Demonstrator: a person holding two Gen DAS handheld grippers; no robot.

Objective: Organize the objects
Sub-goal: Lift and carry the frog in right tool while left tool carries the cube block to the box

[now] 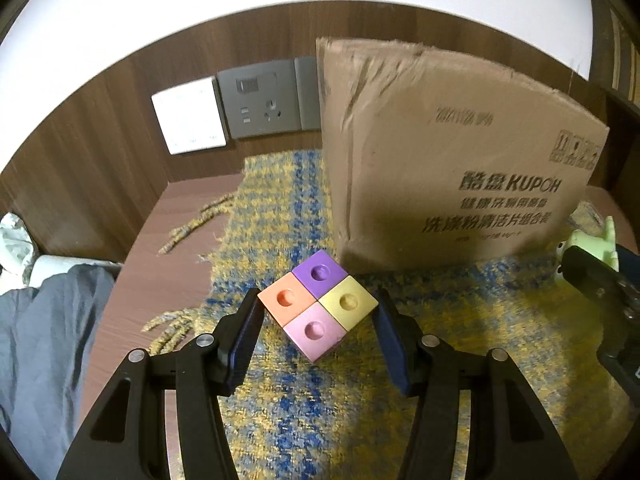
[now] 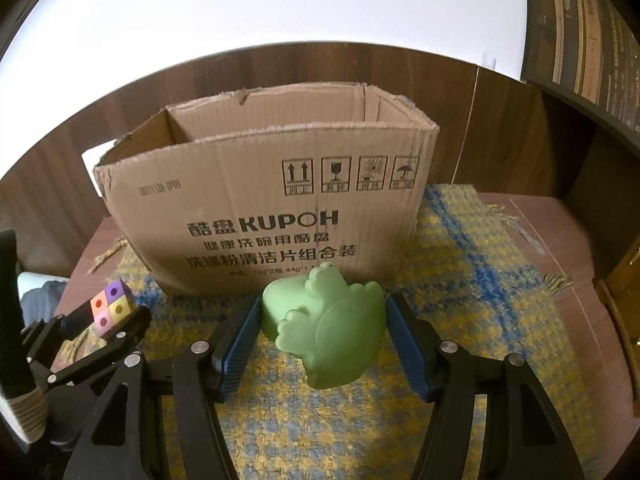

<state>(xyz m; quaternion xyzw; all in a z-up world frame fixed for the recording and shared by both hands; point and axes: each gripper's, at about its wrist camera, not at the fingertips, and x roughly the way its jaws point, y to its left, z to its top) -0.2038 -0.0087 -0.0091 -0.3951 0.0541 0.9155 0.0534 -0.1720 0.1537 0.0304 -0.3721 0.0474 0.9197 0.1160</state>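
Note:
A four-colour cube (image 1: 318, 303) (orange, purple, yellow, pink) sits on the yellow-and-blue woven mat (image 1: 280, 216). My left gripper (image 1: 318, 312) straddles it; the blue pads touch or nearly touch its left and right corners. A green frog toy (image 2: 326, 322) lies on the mat between the pads of my right gripper (image 2: 320, 320), which touch or nearly touch its sides. An open cardboard box (image 2: 272, 200) stands just behind both objects; it also shows in the left wrist view (image 1: 452, 160). The cube (image 2: 112, 307) and the left gripper (image 2: 106, 320) show in the right wrist view.
The mat covers a brown table (image 1: 160, 240) against a wood-panelled wall (image 1: 100, 120) with a socket panel (image 1: 260, 100) and a white switch plate (image 1: 190, 120). Grey and white cloth (image 1: 48, 312) lies off the table's left edge. A shelf unit (image 2: 580, 40) stands at the right.

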